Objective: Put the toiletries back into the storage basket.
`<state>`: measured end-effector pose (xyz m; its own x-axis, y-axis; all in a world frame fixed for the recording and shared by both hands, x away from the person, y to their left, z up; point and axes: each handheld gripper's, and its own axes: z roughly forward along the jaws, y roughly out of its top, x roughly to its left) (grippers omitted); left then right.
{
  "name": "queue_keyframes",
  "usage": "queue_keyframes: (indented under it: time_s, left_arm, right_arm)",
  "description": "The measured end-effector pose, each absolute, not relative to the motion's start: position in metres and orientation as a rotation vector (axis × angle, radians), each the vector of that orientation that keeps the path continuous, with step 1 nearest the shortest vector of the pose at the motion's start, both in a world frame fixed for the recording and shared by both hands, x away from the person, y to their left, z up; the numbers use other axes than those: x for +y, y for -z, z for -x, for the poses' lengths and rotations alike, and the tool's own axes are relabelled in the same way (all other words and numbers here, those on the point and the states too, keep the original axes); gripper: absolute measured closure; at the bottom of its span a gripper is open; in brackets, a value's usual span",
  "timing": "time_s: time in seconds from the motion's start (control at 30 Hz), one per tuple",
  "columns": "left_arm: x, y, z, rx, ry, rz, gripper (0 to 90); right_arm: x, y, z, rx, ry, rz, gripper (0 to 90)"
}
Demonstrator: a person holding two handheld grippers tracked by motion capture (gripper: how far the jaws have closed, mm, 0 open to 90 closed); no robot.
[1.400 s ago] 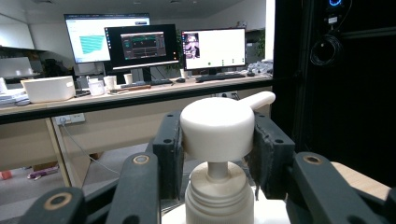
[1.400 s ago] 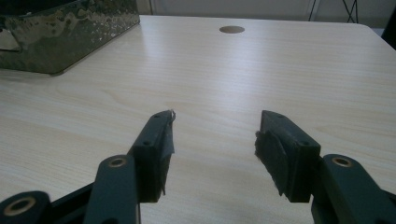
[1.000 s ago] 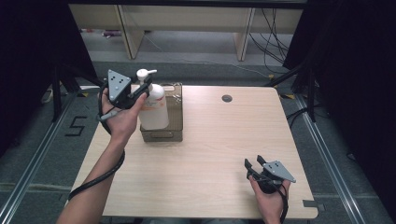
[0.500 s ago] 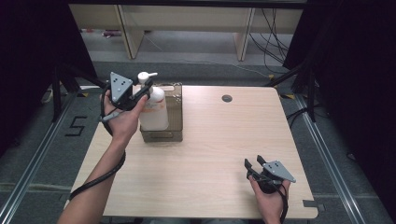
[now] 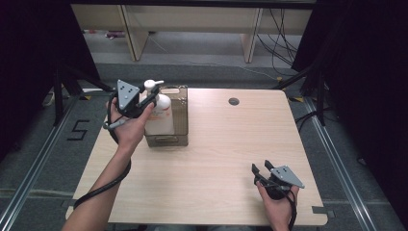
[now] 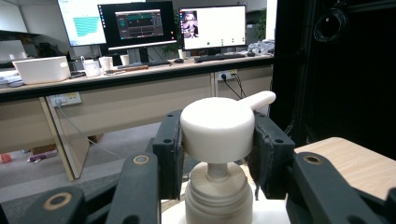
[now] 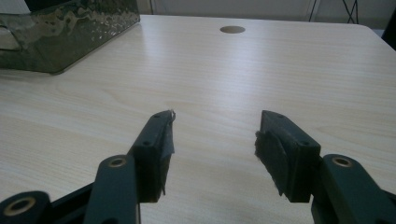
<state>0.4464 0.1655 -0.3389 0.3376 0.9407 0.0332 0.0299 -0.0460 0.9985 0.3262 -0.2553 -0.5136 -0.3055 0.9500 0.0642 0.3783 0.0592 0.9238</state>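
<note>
A white pump bottle (image 5: 160, 115) stands upright with its lower part inside a dark translucent box (image 5: 182, 107) at the table's back left. My left gripper (image 5: 152, 96) is shut on the bottle's white pump head (image 6: 217, 128), one black pad pressing on each side of it. The spout points away to the right in the left gripper view. Whether the bottle rests on the box floor I cannot tell. My right gripper (image 5: 260, 166) lies low over the table near the front right, held by a hand. Its jaws (image 7: 212, 135) stand open with only bare wood between them.
The light wooden table (image 5: 231, 144) has a round cable hole (image 5: 234, 101) at its back middle. The box's wall (image 7: 65, 32) also appears at the far left of the right gripper view. Beyond the table are a wooden desk, monitors (image 6: 140, 23) and dark curtains.
The left gripper and the bottle have shifted slightly down and to the right in the high view. The right gripper has kept still.
</note>
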Motion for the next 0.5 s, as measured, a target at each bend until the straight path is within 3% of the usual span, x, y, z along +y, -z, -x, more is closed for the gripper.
queue_keyframes:
  time_s: [0.5]
  left_arm:
    - [0.165, 0.353, -0.446, 0.977, -0.949, -1.421, 59.0]
  right_arm:
    - [-0.255, 0.514, -0.326, 1.742, -1.228, -1.326, 46.0]
